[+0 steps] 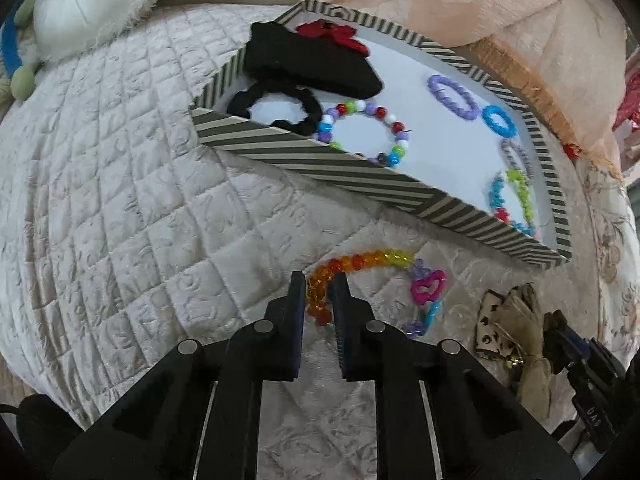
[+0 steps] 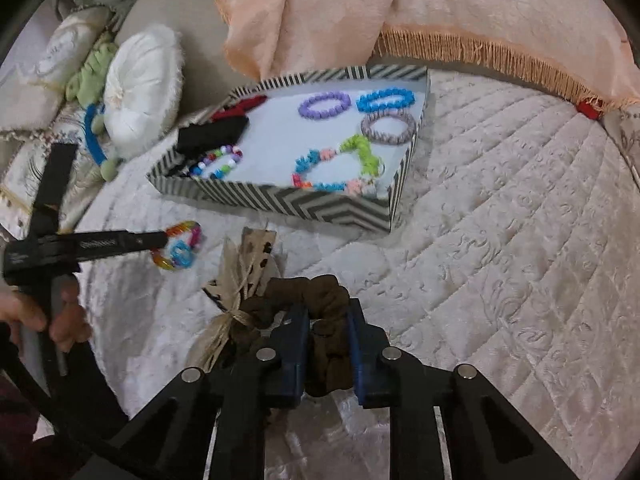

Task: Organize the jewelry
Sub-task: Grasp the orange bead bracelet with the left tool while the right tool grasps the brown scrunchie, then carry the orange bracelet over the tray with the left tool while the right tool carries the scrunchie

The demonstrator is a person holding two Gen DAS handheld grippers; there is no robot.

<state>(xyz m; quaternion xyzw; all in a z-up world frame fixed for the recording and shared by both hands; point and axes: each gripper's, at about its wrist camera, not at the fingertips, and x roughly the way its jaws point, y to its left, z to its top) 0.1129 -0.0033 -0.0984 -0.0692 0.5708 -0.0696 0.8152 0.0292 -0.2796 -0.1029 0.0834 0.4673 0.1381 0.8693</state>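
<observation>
A striped tray (image 1: 320, 162) (image 2: 280, 200) on the quilted bed holds bead bracelets, coil hair ties and black items. My left gripper (image 1: 318, 280) is shut on the orange end of a rainbow bead bracelet (image 1: 360, 261) with a pink heart charm, lying on the quilt in front of the tray; it also shows in the right wrist view (image 2: 182, 246). My right gripper (image 2: 328, 316) is shut on a dark brown scrunchie (image 2: 320, 292). A beige spotted bow (image 2: 244, 276) (image 1: 508, 320) lies beside the scrunchie.
A peach fringed blanket (image 2: 440, 8) lies behind the tray. A white pillow (image 2: 140, 80) and a blue-and-green toy (image 2: 94, 136) sit at the left. A small red object (image 2: 588, 109) lies at the blanket's edge. White quilt (image 2: 500, 240) spreads to the right.
</observation>
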